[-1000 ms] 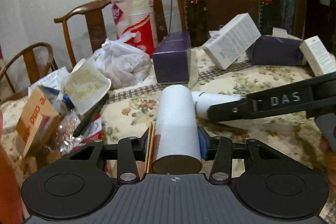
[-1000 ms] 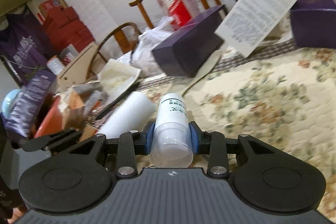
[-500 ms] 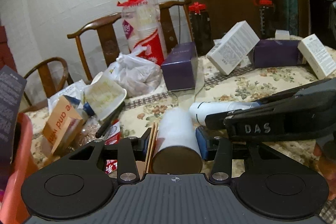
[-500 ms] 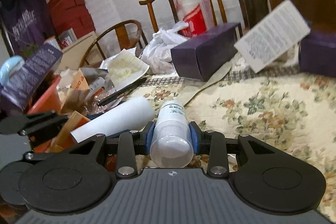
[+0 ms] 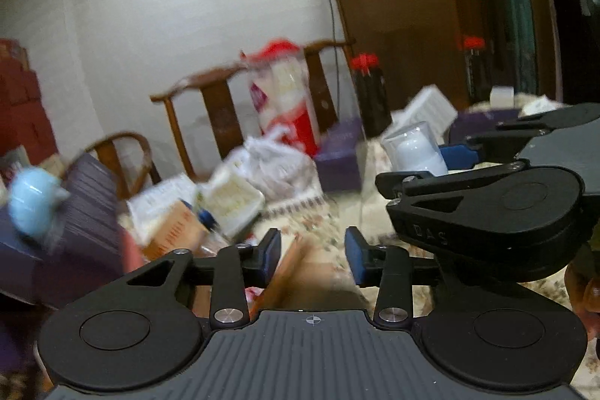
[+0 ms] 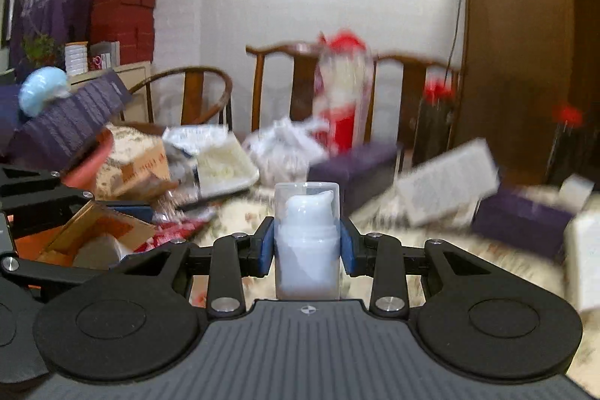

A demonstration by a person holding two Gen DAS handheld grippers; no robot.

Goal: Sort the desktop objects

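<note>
- Since a second ago we have lifted both tools off the table [image 6: 431, 250], and the clutter at its far side now sits lower in both views.
- On the flowered cloth, boxes and bags lie scattered from far left to far right.
- Our left gripper [image 5: 313, 250] is closing. A blurred cardboard-brown shape sits low between its pads, and we cannot tell whether they press on it.
- Our right gripper [image 6: 306, 246] stands narrow, clamped on the bottle.
- Left of it, a white roll [image 6: 98, 250] shows inside an open cardboard box [image 6: 86, 223].
- We hold the white bottle [image 6: 306, 212] upright above the near table, clear cap on top.
</note>
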